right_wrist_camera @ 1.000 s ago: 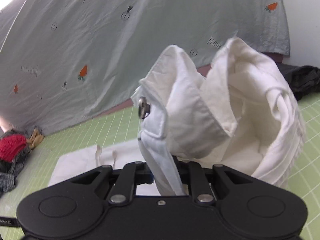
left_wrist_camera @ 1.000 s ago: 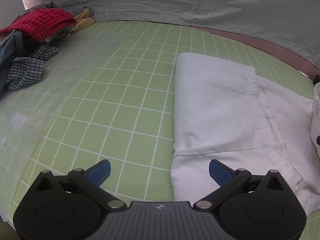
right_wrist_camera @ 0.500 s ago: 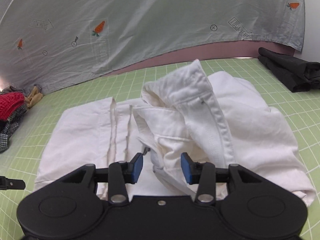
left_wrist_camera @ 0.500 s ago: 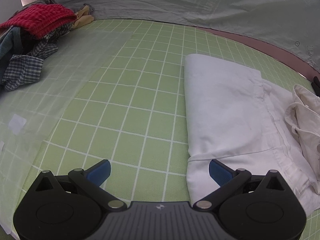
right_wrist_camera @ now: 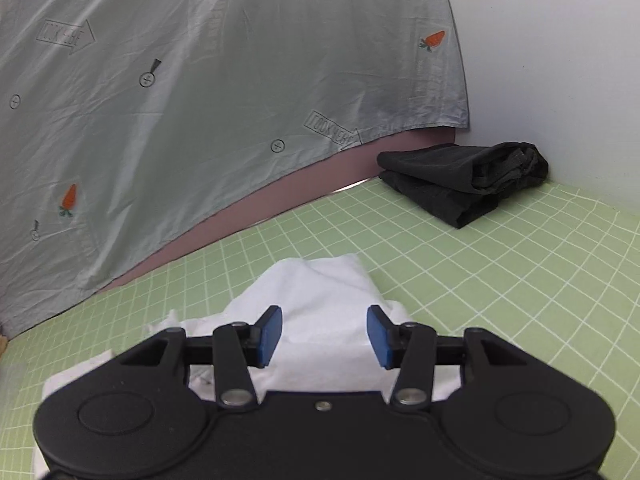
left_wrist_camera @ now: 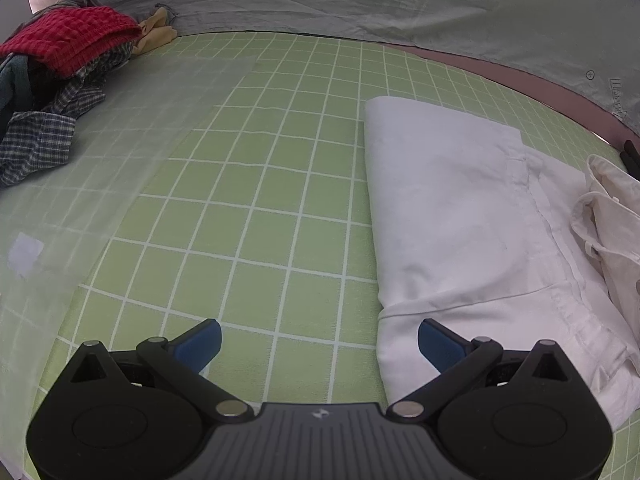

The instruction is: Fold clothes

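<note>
- Far off to the left of the left gripper [left_wrist_camera: 318, 344], at the back edge of the green desk with its white grid lines [left_wrist_camera: 256, 208], lies a loose heap of clothes, a red waffle-knit piece on top of checked shirts [left_wrist_camera: 60, 64]; it is well apart from both grippers.
- The left gripper itself hangs low over the desk with its blue-padded jaws spread wide and nothing between them. Its left finger is over bare grid; its right finger is over the near left corner of the white garment.
- That white cotton garment, partly folded with a smooth flat panel on its left [left_wrist_camera: 448, 208], lies ahead and to the right of the left gripper. Its long axis runs away from the gripper, and its folded left edge is a straight line just right of the gripper's middle.
- On the garment's right side a rumpled waistband part [left_wrist_camera: 600, 216] sits heaped on top, not yet flat. That side is farther from the left gripper and, by my judgement, falls to the right one.
- The right gripper [right_wrist_camera: 324, 336] is also open, though less widely, and empty, with the white cloth's raised hump directly ahead and below its pads.
- Beyond it to the right, near the wall, sits a folded black garment [right_wrist_camera: 464, 180], well clear.
</note>
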`<state>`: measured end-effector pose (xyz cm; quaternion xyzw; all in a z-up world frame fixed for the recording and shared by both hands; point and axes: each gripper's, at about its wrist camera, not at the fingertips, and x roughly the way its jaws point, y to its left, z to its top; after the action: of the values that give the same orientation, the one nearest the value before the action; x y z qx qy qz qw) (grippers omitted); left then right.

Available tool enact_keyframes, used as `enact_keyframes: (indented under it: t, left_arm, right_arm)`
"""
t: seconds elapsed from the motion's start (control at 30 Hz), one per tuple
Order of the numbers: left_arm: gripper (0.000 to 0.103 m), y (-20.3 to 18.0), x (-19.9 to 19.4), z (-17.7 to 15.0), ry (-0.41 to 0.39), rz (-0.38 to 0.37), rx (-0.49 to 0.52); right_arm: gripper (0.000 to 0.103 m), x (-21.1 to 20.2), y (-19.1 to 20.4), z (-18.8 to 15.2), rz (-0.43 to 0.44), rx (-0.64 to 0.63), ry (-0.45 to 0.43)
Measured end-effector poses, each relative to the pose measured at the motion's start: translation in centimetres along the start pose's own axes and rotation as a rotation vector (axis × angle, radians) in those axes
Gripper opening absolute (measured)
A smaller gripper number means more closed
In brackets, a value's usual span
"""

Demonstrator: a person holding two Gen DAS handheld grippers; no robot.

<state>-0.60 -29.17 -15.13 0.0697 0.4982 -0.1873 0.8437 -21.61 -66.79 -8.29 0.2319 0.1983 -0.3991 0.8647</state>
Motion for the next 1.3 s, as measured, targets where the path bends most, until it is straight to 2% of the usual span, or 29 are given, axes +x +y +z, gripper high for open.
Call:
enact_keyframes:
  t: [0.07, 0.27, 0.47, 0.6, 0.77, 0.9, 0.97, 1.0, 1.03, 1.1, 1.17, 1.23, 1.3]
  left_arm:
    - [0.103, 0.0, 0.1, 0.1, 0.0, -0.002, -0.001]
    - [0.103, -0.1, 0.5, 0.4, -0.002, -0.017, -0.002]
    - [0.103, -0.9, 1.1, 0.7, -0.001, -0.053, 0.008]
    - [0.103, -1.5, 1.7, 0.9, -0.001, -0.076, 0.01]
    - [0.103, -2.1, 2.7, 1.2, 0.009, -0.101, 0.006]
    - [0.103, -2.6, 3.3, 1.3, 0.017, -0.122, 0.009]
    - [0.103, -2.8, 3.6, 1.4, 0.018, -0.128, 0.012]
    - [0.103, -2.9, 3.7, 1.4, 0.018, -0.133, 0.014]
    - [0.103, -3.0, 3.8, 1.4, 0.018, -0.139, 0.017]
    - [0.103, -3.3, 4.0, 1.3, 0.022, -0.15, 0.029]
    - [0.103, -3.6, 4.0, 1.2, 0.025, -0.147, 0.041]
    - [0.101, -3.9, 3.8, 1.1, 0.019, -0.147, 0.047]
    - [0.096, -4.2, 3.5, 1.0, 0.011, -0.149, 0.052]
  right_arm:
    - [0.048, 2.0, -0.2, -0.2, -0.002, -0.01, 0.038]
    - [0.047, 1.5, 5.0, -3.9, 0.091, -0.19, 0.085]
    - [0.047, 0.5, 5.8, -7.5, 0.046, -0.186, 0.063]
    - [0.047, 0.1, 7.2, -8.8, -0.005, -0.324, 0.04]
    - [0.048, 0.2, 7.6, -9.1, -0.039, -0.357, 0.024]
    - [0.049, 0.3, 7.4, -9.0, -0.044, -0.337, 0.029]
    - [0.054, 0.2, 7.2, -8.5, -0.044, -0.337, 0.046]
    - [0.062, 0.0, 6.7, -7.9, -0.05, -0.32, 0.051]
    - [0.075, -0.2, 6.3, -7.3, -0.056, -0.302, 0.055]
    - [0.088, -1.2, 4.9, -6.1, -0.072, -0.227, 0.023]
    - [0.09, -1.9, 3.6, -5.2, -0.074, -0.18, 0.014]
    - [0.096, -2.1, 2.8, -5.0, -0.092, -0.19, 0.028]
    - [0.096, -2.1, 2.1, -5.0, -0.12, -0.217, 0.043]
